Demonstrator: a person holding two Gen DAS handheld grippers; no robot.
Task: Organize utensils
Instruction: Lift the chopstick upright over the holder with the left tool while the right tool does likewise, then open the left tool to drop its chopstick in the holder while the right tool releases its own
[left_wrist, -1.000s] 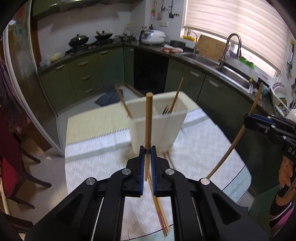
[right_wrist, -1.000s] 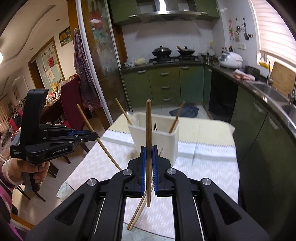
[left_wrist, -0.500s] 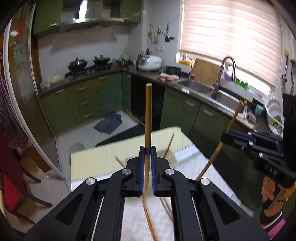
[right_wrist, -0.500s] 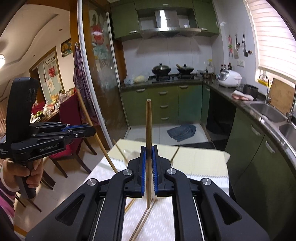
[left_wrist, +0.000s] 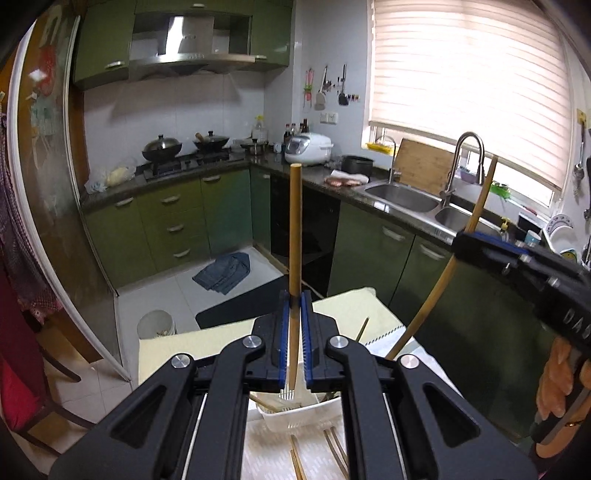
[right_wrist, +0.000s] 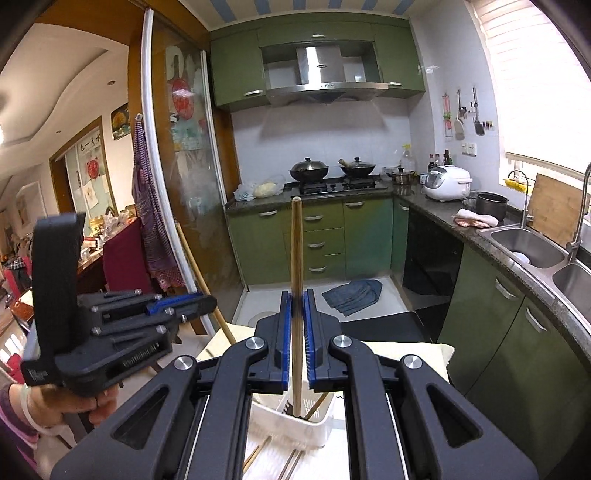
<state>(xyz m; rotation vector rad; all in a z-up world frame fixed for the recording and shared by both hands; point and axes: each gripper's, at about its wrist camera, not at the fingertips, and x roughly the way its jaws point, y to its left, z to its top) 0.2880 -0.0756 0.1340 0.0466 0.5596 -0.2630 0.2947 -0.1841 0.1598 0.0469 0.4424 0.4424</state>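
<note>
Partly done: white utensil basket (right_wrist: 295, 421) on the near table already holds a fork & approx 2 chopsticks; several lie loose on the cloth nearer the cams. Left gripper (left_wrist: 294, 332) is clamped on 1 upright chopstick (left_wrist: 295, 229), right gripper (right_wrist: 295, 332) on another (right_wrist: 296, 251), both above the basket. Basket mostly hidden behind jaws; exact count unclear.

- Two grippers: the left gripper (left_wrist: 294, 328) and the right gripper (right_wrist: 295, 328).
- Two held chopsticks, one per gripper: the left chopstick (left_wrist: 295, 229) and the right chopstick (right_wrist: 296, 251).
- One white utensil basket (right_wrist: 295, 424).
- A few loose chopsticks (left_wrist: 297, 458) on the cloth; exact count unclear.
- Two lidded woks (right_wrist: 308, 170) on the stove.
- One rice cooker (right_wrist: 447, 182).
- One sink faucet (left_wrist: 467, 162).
</note>
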